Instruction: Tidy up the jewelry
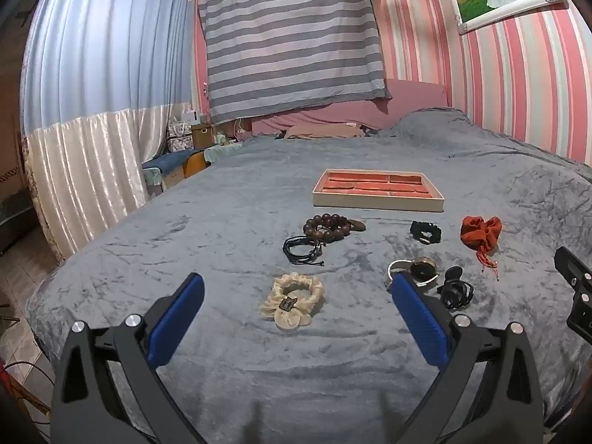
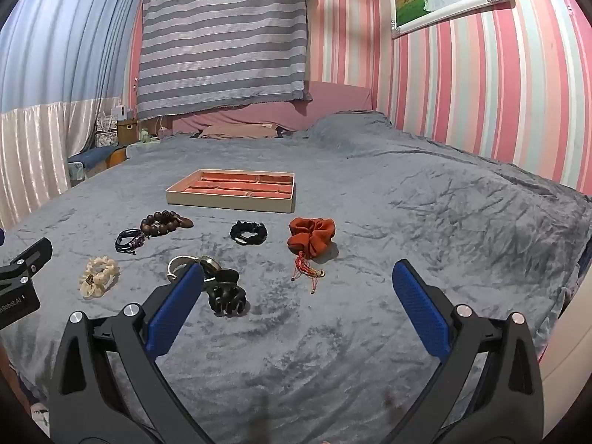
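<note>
Both jaws wide, nothing held (tray untouched); left gripper should drop squarely over the cream scrunchie, pinching gently.

Bed spread with a grey-blue plush blanket, creased toward the right edge. Toward the middle, a shallow tray with orange-lined compartments. Nearer the foot edge, lying apart on the blanket: wooden bead bracelet, dark cord bracelet, cream scrunchie, black scrunchie, rust scrunchie touching a red tasselled cord, watch, black claw clip.
</note>
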`<state>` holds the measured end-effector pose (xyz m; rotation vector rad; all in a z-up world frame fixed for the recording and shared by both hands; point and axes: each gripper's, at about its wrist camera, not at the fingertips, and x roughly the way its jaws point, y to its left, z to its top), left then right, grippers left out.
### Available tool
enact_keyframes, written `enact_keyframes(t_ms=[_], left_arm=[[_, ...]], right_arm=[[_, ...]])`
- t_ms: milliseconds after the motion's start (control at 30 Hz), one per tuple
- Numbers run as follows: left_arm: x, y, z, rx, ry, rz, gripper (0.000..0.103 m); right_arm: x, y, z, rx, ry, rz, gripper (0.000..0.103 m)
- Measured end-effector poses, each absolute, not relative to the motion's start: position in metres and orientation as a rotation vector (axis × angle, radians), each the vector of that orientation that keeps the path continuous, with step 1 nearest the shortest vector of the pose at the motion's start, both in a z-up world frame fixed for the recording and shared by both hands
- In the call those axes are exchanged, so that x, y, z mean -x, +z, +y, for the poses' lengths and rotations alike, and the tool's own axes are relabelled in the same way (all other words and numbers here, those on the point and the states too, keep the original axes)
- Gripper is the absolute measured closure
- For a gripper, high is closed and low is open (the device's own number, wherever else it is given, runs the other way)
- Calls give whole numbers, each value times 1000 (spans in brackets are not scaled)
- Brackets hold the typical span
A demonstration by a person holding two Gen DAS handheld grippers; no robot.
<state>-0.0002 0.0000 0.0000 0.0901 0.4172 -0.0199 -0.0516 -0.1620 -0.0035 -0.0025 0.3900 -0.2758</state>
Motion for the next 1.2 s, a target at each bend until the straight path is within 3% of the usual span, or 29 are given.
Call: enact_keyframes(t_ms=[1200], left_arm=[[1, -6, 0, -80, -22, 414, 4]], right_arm=[[54, -2, -162, 5, -277, 381, 4]])
